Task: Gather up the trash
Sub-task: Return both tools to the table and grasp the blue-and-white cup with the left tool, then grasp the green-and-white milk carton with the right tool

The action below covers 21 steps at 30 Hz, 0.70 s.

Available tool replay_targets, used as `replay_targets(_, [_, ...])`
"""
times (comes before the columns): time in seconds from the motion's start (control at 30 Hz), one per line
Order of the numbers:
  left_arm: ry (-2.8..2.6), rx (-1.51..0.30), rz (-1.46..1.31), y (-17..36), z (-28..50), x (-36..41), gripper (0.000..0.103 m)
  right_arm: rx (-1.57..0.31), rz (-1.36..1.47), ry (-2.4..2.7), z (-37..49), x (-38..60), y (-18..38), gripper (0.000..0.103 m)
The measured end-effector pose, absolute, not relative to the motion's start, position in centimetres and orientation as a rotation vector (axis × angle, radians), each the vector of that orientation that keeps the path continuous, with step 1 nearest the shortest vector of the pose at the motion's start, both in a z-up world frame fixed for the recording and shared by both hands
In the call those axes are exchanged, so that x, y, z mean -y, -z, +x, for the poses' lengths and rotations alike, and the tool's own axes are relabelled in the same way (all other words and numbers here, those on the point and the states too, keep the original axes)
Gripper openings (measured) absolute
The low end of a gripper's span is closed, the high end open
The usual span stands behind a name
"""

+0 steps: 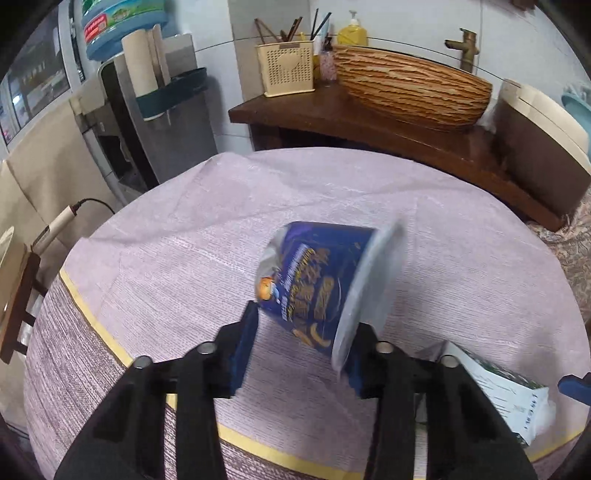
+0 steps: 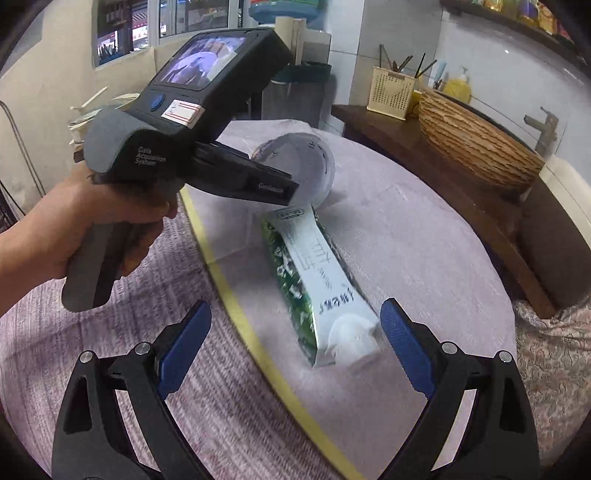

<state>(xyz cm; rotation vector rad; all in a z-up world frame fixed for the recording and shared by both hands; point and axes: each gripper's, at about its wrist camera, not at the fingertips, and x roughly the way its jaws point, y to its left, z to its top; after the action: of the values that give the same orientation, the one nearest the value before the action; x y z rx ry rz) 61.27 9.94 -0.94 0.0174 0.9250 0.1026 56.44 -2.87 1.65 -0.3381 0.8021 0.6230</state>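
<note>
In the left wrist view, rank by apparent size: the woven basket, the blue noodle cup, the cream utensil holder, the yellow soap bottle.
1. Woven basket
2. Blue noodle cup, though nearness to the camera inflates it
3. Cream utensil holder
4. Yellow soap bottle

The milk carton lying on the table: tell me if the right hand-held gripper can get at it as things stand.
Probably yes. The right hand-held gripper is open, with the milk carton's near end between its fingers and nothing in the way.

Cup [image 1: 317, 280] beside carton [image 2: 317, 280] on table [image 1: 177, 258]
</note>
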Motion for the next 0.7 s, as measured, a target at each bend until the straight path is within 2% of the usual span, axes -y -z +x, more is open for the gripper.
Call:
replay_targets(0.07, [-0.102, -0.93, 0.004, 1.2, 61.4, -10.6, 0.011, -0.802, -0.361, -0.618, 56.9, 2.5, -1.5, 0.092])
replay_targets(0.1, [-0.099, -0.923, -0.011, 1.1, 61.1, -11.3, 0.009, -0.801, -0.378, -0.619, 57.0, 2.3, -1.3, 0.092])
replay_targets(0.63, [0.008, -0.81, -0.06, -1.0, 51.5, -14.9, 0.009, -0.916, -0.451, -0.669, 60.7, -0.7, 0.2, 0.092])
replay_targets(0.7, [0.028, -0.797, -0.049, -1.4, 49.9, -14.9, 0.009, -0.942, -0.462, -0.667, 61.4, -1.0, 0.6, 0.089])
